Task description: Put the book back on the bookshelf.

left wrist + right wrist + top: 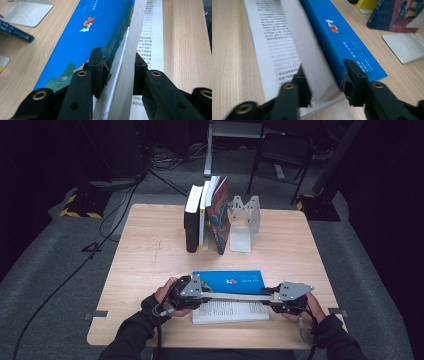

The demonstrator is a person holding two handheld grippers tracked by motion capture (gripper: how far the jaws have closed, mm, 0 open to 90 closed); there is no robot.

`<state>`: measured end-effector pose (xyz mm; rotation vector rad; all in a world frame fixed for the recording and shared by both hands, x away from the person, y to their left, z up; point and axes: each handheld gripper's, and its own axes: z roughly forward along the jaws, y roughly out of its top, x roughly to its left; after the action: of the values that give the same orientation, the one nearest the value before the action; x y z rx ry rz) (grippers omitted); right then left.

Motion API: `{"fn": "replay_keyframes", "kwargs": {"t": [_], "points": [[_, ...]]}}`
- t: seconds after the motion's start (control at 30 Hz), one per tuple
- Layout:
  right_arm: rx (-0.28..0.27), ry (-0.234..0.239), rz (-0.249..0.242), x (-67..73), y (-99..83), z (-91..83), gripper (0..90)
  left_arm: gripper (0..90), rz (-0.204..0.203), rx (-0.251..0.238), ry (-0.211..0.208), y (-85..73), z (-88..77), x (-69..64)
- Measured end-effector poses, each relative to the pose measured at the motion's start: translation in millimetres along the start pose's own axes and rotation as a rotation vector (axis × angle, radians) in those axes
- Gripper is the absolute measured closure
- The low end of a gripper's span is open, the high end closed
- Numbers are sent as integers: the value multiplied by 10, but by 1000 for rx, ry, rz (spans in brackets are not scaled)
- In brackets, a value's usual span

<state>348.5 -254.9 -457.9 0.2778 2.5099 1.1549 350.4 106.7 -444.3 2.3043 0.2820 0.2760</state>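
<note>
A blue-covered book (235, 280) lies open near the table's front edge, with a printed page (230, 310) flat toward the person. Its blue cover and a thick wad of pages stand up on edge between the hands. My left gripper (206, 294) is shut on the book's left end. In the left gripper view, the left gripper (117, 60) has one pad on the blue cover (82, 32) and the other on the page block. My right gripper (272, 296) is shut on the right end. In the right gripper view, the right gripper (324, 72) clamps the raised pages and blue cover (342, 37).
Several books (205, 215) stand upright at the back middle of the wooden table (145, 255), leaning against a white bookend (245, 222). The bookend's flat base (407, 46) lies just beyond the blue book. A dark chair (280, 150) and cables sit on the floor behind.
</note>
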Motion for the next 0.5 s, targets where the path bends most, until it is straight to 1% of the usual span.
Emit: {"fn": "replay_keyframes", "kwargs": {"t": [0.07,0.1,0.13,0.17,0.2,0.23,0.27,0.3,0.33,0.4,0.43,0.47,0.5], "points": [[7,-12,-38,32,36,19,678,675,-32,3,-6,-10,-18,44],[10,-19,-46,51,57,21,686,647,-39,4,1,-13,-39,55],[8,-22,-51,66,77,21,693,615,-43,6,19,-6,-63,54],[5,-24,-53,80,96,16,701,551,-47,9,41,9,-91,44],[2,-23,-57,94,117,8,706,506,-51,9,49,30,-122,28],[0,-25,-68,109,140,3,712,475,-42,14,71,60,-154,1],[5,-25,-76,126,162,0,717,444,-42,14,71,60,-154,1],[7,-27,-80,141,181,-2,719,431,-34,7,87,89,-184,-33],[8,-30,-82,154,199,-4,721,421,-27,-16,89,152,-237,-111],[18,-32,-88,184,230,-2,725,403,-1,-7,119,221,-259,-208],[23,-32,-96,195,241,1,727,398,6,-7,114,239,-264,-240],[23,-32,-96,195,241,1,727,401,6,-7,114,239,-264,-240],[25,-33,-96,202,247,2,726,401,23,5,105,269,-257,-298]]}}
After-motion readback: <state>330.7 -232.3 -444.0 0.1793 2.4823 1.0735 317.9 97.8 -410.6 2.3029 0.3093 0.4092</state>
